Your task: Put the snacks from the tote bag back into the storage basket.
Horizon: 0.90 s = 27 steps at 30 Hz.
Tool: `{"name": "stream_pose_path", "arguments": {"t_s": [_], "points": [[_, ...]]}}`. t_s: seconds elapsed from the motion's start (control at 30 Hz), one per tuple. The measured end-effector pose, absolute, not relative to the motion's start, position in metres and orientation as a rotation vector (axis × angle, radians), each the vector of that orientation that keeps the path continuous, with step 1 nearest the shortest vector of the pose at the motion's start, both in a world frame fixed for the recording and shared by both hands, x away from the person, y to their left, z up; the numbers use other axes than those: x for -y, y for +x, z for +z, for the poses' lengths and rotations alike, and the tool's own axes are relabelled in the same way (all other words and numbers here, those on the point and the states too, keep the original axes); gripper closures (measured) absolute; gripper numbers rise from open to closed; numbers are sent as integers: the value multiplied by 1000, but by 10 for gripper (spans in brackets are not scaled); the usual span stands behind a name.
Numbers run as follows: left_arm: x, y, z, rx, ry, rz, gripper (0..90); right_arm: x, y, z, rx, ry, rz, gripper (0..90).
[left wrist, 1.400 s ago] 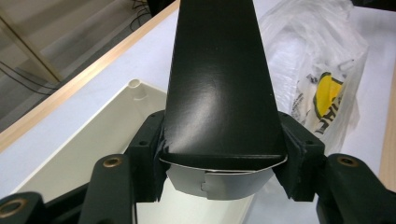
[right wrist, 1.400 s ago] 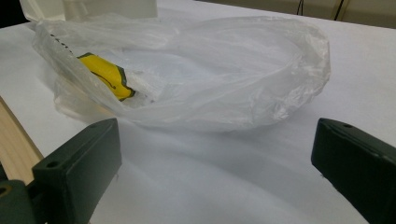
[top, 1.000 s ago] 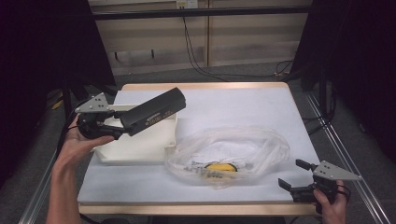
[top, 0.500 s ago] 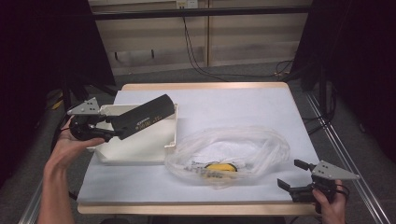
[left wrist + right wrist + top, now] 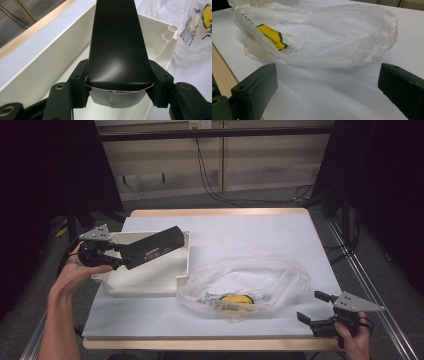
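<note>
A long black box point(image 5: 151, 247) slants over the white plastic tray point(image 5: 150, 279) at the table's left. My left gripper point(image 5: 122, 258) is shut on its near end. In the left gripper view the black box point(image 5: 117, 42) rises between the two pads point(image 5: 80, 82), with the tray's point(image 5: 50, 62) inside beneath it. A clear plastic bag point(image 5: 245, 282) with white papers and a yellow item point(image 5: 236, 298) lies at the centre right. My right gripper point(image 5: 313, 309) stands open near the table's front right corner, apart from the bag point(image 5: 317, 37), nothing between its jaws.
The table point(image 5: 250, 232) has a white top and a wooden front edge point(image 5: 210, 344). The back half of the white top is bare. Dark curtains flank both sides, and cables run along the floor behind.
My left gripper has carried the black box leftward and down toward the tray, and the box now tilts lower over it. The right gripper and the bag have not moved.
</note>
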<state>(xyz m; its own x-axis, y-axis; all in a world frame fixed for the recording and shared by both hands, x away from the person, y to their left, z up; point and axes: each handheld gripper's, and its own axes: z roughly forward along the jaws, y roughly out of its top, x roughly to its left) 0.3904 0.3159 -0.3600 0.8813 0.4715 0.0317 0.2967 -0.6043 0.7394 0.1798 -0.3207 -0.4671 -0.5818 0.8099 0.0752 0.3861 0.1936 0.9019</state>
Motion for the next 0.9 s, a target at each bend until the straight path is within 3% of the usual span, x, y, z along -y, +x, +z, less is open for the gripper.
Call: {"name": "stream_pose_path", "arguments": {"t_s": [0.9], "points": [[-308, 417, -400, -580, 2369, 157, 433, 322, 179, -467, -2047, 1121, 1354, 21]]}}
